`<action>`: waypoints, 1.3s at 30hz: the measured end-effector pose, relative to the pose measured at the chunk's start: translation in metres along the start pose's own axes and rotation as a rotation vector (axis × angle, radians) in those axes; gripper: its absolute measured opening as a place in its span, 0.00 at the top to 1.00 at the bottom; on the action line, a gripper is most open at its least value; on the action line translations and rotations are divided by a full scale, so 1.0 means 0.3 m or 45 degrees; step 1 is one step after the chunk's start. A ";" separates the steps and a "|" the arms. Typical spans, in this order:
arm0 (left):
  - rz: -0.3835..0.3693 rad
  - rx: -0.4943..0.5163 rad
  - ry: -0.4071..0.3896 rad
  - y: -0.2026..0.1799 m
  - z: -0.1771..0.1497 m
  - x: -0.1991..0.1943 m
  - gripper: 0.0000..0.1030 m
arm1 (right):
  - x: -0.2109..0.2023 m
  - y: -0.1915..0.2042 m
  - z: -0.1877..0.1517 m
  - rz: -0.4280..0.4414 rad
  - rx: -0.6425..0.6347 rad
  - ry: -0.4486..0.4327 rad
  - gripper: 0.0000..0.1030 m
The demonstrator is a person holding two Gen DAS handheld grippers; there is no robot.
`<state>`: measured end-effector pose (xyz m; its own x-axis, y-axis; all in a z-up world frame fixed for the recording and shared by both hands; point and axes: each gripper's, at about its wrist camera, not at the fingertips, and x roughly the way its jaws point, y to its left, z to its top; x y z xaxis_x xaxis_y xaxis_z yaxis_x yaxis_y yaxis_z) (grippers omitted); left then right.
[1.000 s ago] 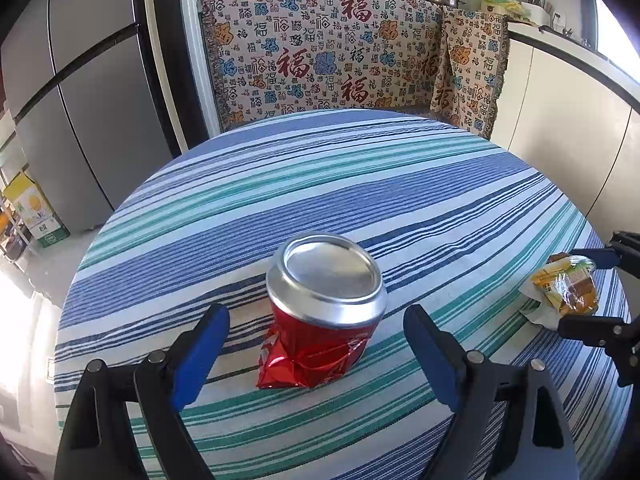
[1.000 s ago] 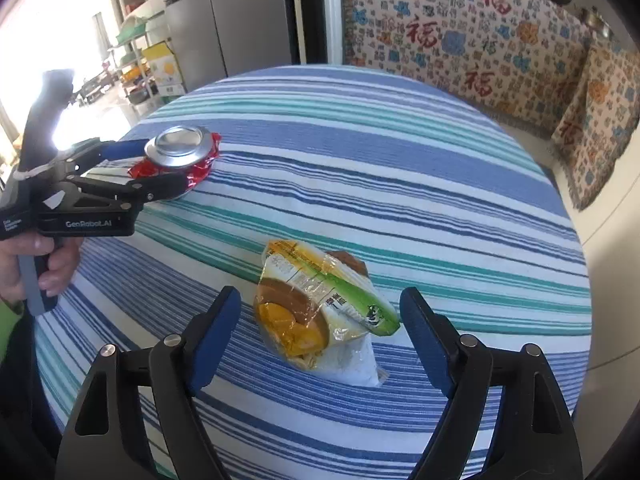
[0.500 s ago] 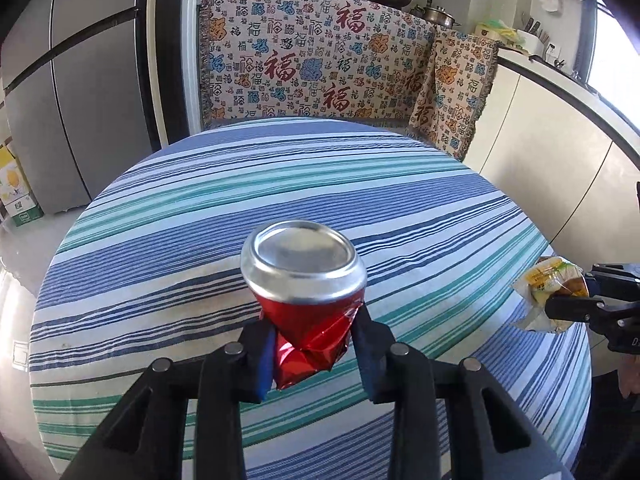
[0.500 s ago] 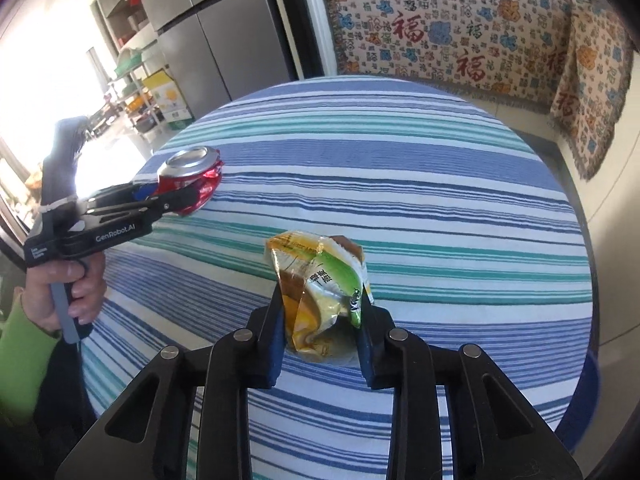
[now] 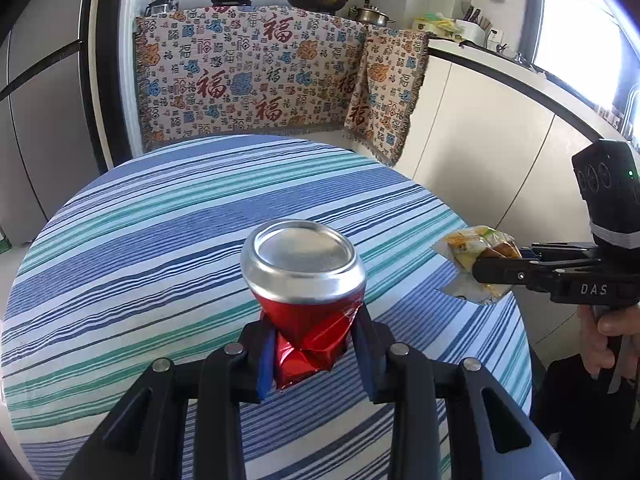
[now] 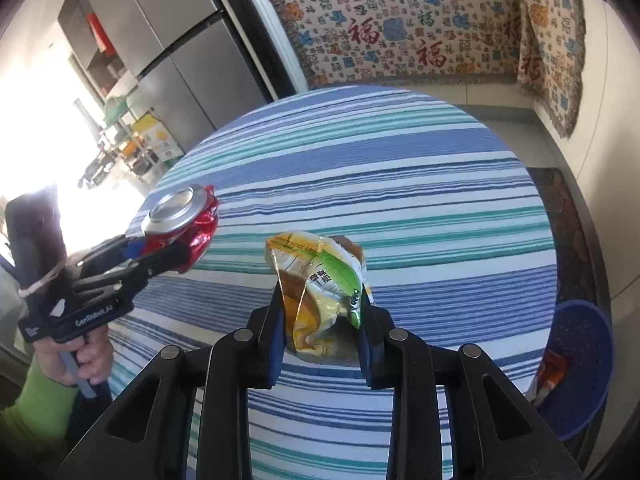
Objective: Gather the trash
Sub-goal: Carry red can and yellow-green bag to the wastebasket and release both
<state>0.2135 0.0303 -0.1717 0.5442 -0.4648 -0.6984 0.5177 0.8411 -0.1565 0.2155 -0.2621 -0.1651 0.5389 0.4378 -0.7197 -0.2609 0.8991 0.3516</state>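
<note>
A crushed red can with a silver top is lifted off the striped round table; my left gripper is shut on its crumpled lower part. In the right wrist view the same can hangs at the left in the left gripper. A crumpled yellow-and-green snack wrapper is pinched in my right gripper, raised above the table near its front edge. From the left wrist view, the wrapper and right gripper appear at the right.
A blue perforated basket with an orange item inside stands off the table's right side. A patterned cloth covers the counter behind, with pots on top. Grey fridge doors stand at the left. A hand in a green sleeve holds the left gripper.
Both grippers went from open around their items to shut on them. The can and the wrapper have since been lifted off the table and drawn back toward the near edge.
</note>
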 end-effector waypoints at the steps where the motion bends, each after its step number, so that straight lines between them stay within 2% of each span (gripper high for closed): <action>1: -0.016 0.006 -0.001 -0.028 0.000 0.003 0.68 | -0.015 -0.016 -0.005 -0.001 0.015 -0.007 0.71; 10: -0.157 0.081 0.000 -0.295 0.063 0.090 0.68 | -0.190 -0.225 -0.042 -0.067 0.151 -0.089 0.71; 14: -0.228 0.108 0.011 -0.416 0.087 0.136 0.68 | -0.281 -0.334 -0.076 -0.144 0.193 -0.114 0.71; 21: -0.360 0.214 0.065 -0.697 0.121 0.241 0.68 | -0.409 -0.595 -0.163 -0.334 0.316 -0.070 0.71; 26: -0.438 0.258 0.151 -0.903 0.128 0.375 0.68 | -0.448 -0.781 -0.227 -0.402 0.441 -0.037 0.71; 34: -0.440 0.302 0.278 -1.116 0.110 0.635 0.68 | -0.428 -1.015 -0.282 -0.428 0.592 0.007 0.71; 39: -0.419 0.306 0.356 -1.166 0.074 0.800 0.68 | -0.401 -1.123 -0.305 -0.404 0.700 0.004 0.71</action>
<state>0.1777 -0.3817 -0.2691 0.1451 -0.5757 -0.8047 0.7879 0.5592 -0.2579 0.1652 -0.6175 -0.2517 0.5197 0.1510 -0.8409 0.3611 0.8532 0.3764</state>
